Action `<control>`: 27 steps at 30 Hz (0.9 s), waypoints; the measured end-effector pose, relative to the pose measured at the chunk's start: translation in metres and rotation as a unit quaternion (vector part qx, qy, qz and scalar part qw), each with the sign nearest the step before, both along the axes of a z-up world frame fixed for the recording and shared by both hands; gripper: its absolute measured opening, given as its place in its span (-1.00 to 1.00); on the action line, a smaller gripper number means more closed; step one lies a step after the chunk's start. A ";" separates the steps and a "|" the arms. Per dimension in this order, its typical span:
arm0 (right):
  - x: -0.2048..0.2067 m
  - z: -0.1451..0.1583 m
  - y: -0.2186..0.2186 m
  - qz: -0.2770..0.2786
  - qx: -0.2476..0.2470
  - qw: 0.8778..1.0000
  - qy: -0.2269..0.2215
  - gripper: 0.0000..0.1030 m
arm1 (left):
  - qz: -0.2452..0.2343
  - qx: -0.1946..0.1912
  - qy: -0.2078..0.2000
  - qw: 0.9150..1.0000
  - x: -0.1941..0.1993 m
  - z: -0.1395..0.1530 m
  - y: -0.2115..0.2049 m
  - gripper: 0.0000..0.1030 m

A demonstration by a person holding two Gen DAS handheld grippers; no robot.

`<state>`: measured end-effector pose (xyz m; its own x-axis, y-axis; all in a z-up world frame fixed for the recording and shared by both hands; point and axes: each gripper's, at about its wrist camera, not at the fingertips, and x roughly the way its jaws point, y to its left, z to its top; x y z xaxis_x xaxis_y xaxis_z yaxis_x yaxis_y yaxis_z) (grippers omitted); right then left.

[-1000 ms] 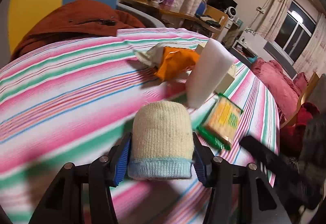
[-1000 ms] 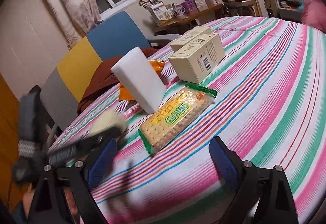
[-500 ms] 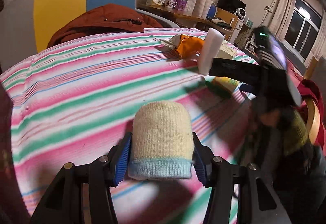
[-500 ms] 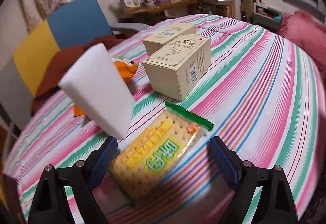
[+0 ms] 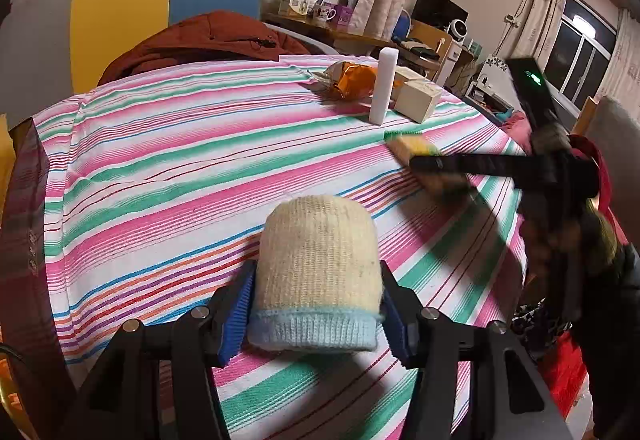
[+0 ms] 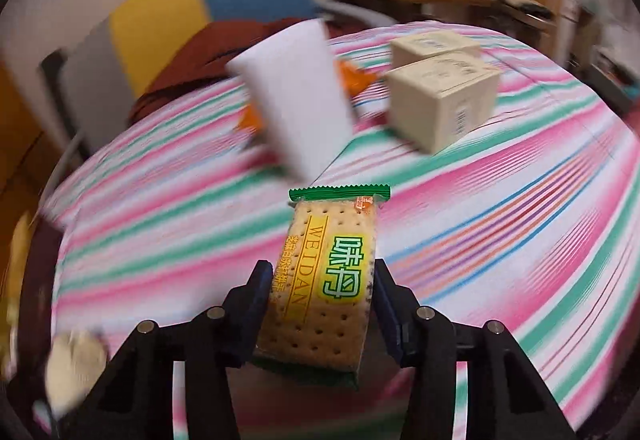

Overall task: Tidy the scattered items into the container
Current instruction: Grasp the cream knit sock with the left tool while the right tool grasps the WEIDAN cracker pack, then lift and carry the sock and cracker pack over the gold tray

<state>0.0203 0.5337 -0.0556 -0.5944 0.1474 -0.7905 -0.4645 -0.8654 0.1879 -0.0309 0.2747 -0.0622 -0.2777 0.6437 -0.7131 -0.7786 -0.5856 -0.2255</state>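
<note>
With our left gripper [image 5: 316, 304] clamping the knitted roll [image 5: 318, 272] and our right gripper [image 6: 320, 304] clamping the cracker packet [image 6: 326, 280], we judge carrying both to the unseen container comes next.

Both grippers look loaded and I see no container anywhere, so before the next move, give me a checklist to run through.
1. Left gripper shut on the knitted sock: ok.
2. Right gripper shut on the cracker packet: ok.
3. Packet held squarely: cannot tell; its far end sticks out well past the fingers.
4. Container in view: not ok; neither camera shows one.
5. Items left on the striped tablecloth: not ok; white block, orange bag and two boxes remain.
</note>
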 end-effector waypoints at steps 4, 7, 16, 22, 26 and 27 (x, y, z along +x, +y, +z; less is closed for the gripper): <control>0.014 -0.001 -0.025 0.057 0.015 0.998 -0.002 -0.02 | -0.005 0.000 0.004 1.000 0.003 0.000 0.003 0.29; 0.020 -0.002 -0.035 0.063 0.031 0.998 0.003 -0.02 | -0.005 0.014 -0.001 1.000 0.003 0.002 0.001 0.32; 0.021 -0.005 -0.057 0.045 0.061 0.996 0.039 0.25 | -0.001 0.035 0.006 0.999 0.004 0.009 -0.006 0.35; 0.012 -0.009 -0.069 0.045 0.103 0.993 0.035 0.26 | -0.001 0.028 0.007 1.000 0.005 0.002 -0.002 0.33; 0.012 -0.011 -0.071 0.044 0.118 0.991 0.037 0.24 | -0.007 0.022 0.009 1.000 0.005 -0.002 0.005 0.20; 0.012 -0.012 -0.071 0.043 0.120 0.991 0.037 0.23 | -0.007 0.022 0.012 1.000 0.006 -0.004 0.006 0.17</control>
<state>0.0326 0.4625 -0.0673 -0.6688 0.2714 -0.6922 -0.3788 -0.9255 0.0031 -0.0248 0.2809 -0.0657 -0.2862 0.6780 -0.6771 -0.7918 -0.5653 -0.2313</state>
